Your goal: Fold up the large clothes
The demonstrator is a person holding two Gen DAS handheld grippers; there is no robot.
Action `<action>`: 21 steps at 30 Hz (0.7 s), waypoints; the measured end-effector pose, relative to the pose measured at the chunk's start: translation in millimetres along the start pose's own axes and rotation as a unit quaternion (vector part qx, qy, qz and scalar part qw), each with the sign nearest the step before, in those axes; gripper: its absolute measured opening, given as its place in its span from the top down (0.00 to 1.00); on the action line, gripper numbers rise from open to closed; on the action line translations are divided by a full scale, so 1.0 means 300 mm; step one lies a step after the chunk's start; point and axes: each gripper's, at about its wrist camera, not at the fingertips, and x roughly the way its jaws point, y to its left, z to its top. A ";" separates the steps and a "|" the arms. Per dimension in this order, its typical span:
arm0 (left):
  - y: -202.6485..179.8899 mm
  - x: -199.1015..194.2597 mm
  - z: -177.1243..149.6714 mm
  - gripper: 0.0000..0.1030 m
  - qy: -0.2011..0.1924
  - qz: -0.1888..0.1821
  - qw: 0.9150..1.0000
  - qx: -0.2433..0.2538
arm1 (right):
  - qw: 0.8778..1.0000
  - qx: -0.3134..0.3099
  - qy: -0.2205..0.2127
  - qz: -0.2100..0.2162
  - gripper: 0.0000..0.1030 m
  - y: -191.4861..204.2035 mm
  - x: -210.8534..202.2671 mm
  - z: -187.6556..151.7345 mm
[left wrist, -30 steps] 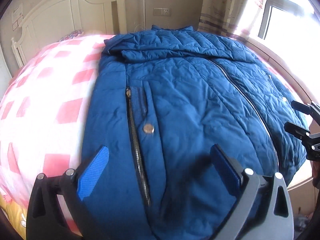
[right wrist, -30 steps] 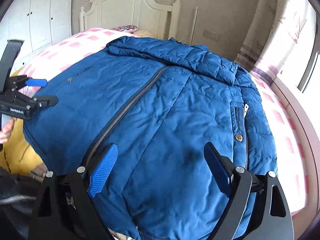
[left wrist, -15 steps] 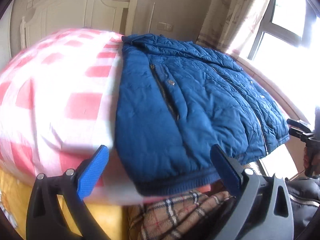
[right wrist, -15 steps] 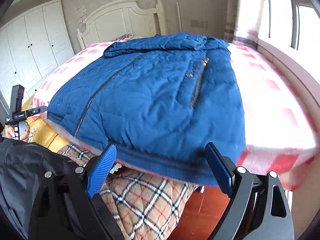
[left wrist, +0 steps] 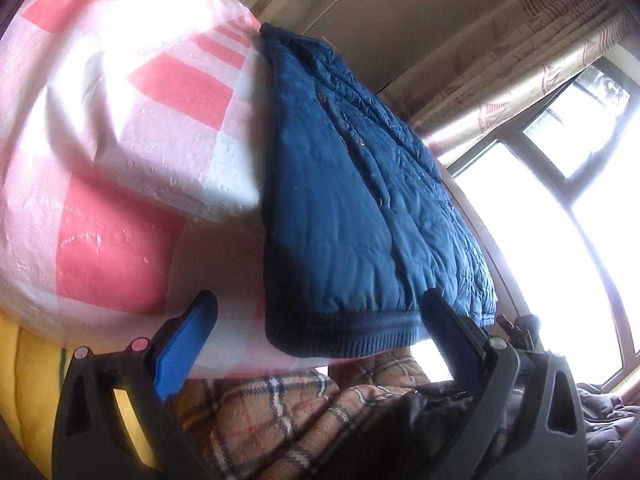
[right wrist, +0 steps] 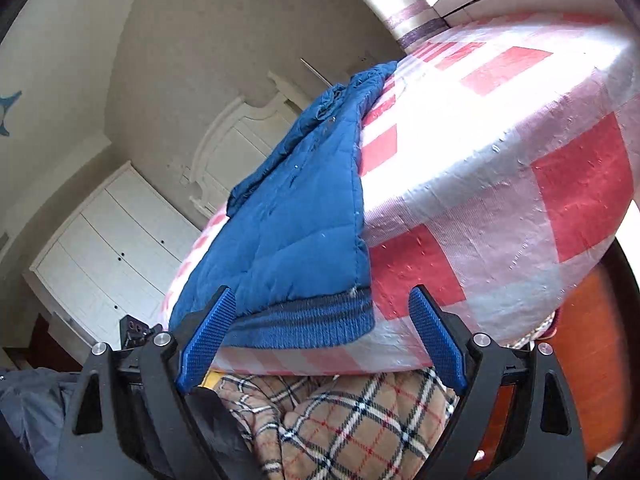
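Your bed [left wrist: 120,152], under its pink checked sheet, fills the frame's upper half, with the blue quilted jacket [left wrist: 352,216] spread flat across it. Your left gripper [left wrist: 316,344] and right gripper [right wrist: 320,340] tilt low at the ribbed hem [right wrist: 308,324], fingers apart, the right pair just narrowing around its corner, unclamped.

You face a bed [left wrist: 120,128] in pink-checked sheets, its white headboard [right wrist: 236,148] against a beige wall [right wrist: 192,40], white wardrobes [right wrist: 112,248] beside it; daylight floods the curtained window [left wrist: 560,216].
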 end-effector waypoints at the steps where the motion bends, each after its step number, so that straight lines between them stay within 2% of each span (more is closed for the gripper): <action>1: 0.004 0.006 0.003 0.02 0.001 -0.010 1.000 -0.006 | 1.000 -0.001 0.002 0.011 0.28 0.001 0.012 0.005; 3: 0.011 0.018 0.007 0.02 0.000 -0.021 1.000 -0.015 | 1.000 -0.011 0.009 0.007 0.35 0.008 0.030 0.011; 6: 0.017 0.040 0.017 0.03 0.001 -0.040 0.999 -0.025 | 1.000 -0.015 0.009 0.014 0.57 0.015 0.031 0.002; 7: 0.013 0.048 0.019 0.03 0.001 -0.043 0.999 -0.026 | 1.000 -0.018 0.006 0.023 0.60 0.022 0.017 -0.001; 8: 0.010 0.051 0.021 0.08 0.001 -0.049 0.998 -0.026 | 0.999 -0.023 0.005 0.033 0.65 0.033 0.007 -0.006; 9: 0.002 0.054 0.021 0.30 0.004 -0.058 0.998 -0.023 | 0.999 -0.028 0.005 0.043 0.68 0.044 -0.005 -0.008; 10: -0.011 0.059 0.020 0.37 0.012 -0.059 0.998 -0.016 | 0.998 -0.031 0.006 0.049 0.68 0.055 -0.015 -0.009; 12: -0.031 0.060 0.014 0.44 0.015 -0.043 0.999 0.005 | 0.998 -0.033 0.010 0.051 0.68 0.065 -0.026 -0.007; 14: -0.033 0.042 0.007 0.46 0.012 -0.050 0.999 0.006 | 0.998 -0.026 0.011 0.052 0.68 0.060 -0.016 0.006; 18: -0.001 0.023 0.019 0.45 -0.006 -0.065 0.998 -0.015 | 0.999 -0.007 0.009 0.047 0.63 0.039 0.020 0.012; 19: 0.008 0.031 0.025 0.41 -0.005 -0.062 0.998 -0.022 | 0.999 0.001 0.010 0.046 0.63 0.030 0.028 0.013; 21: 0.020 0.044 0.034 0.23 -0.012 -0.059 0.998 -0.030 | 0.999 0.009 0.010 0.047 0.63 0.018 0.035 0.008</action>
